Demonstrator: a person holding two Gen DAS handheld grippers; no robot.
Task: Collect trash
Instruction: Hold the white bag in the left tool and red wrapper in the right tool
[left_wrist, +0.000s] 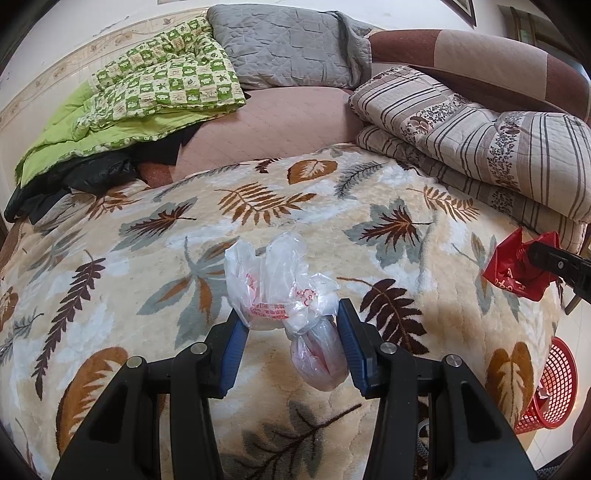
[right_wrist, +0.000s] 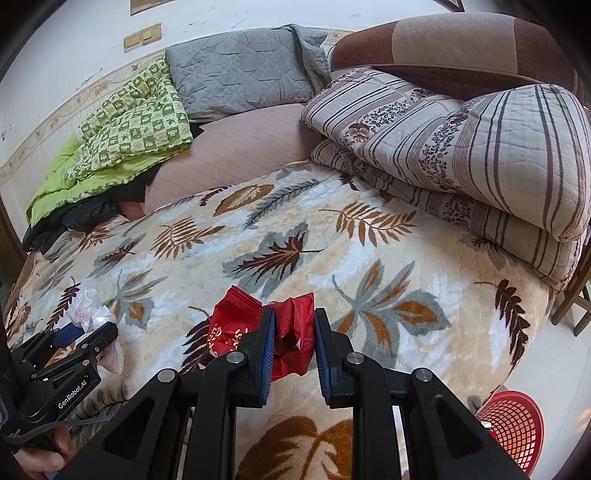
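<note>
A crumpled clear plastic bag (left_wrist: 273, 280) with red print sits between the blue pads of my left gripper (left_wrist: 290, 312), which is shut on it just above the leaf-patterned blanket (left_wrist: 147, 258). The bag's knotted lower part hangs below the fingers. My right gripper (right_wrist: 294, 317) is shut on a crumpled red wrapper (right_wrist: 236, 321) over the same blanket (right_wrist: 369, 258). In the left wrist view the right gripper (left_wrist: 543, 254) and red wrapper (left_wrist: 513, 269) show at the right edge. The right wrist view has the left gripper (right_wrist: 85, 332) and plastic bag (right_wrist: 92, 314) at lower left.
A red mesh basket (left_wrist: 554, 387) (right_wrist: 517, 424) stands on the floor by the bed's near right corner. A folded striped quilt (right_wrist: 461, 147), a green quilt (right_wrist: 122, 136) and a grey pillow (right_wrist: 240, 70) lie at the back. A hand (right_wrist: 40, 458) holds the left gripper.
</note>
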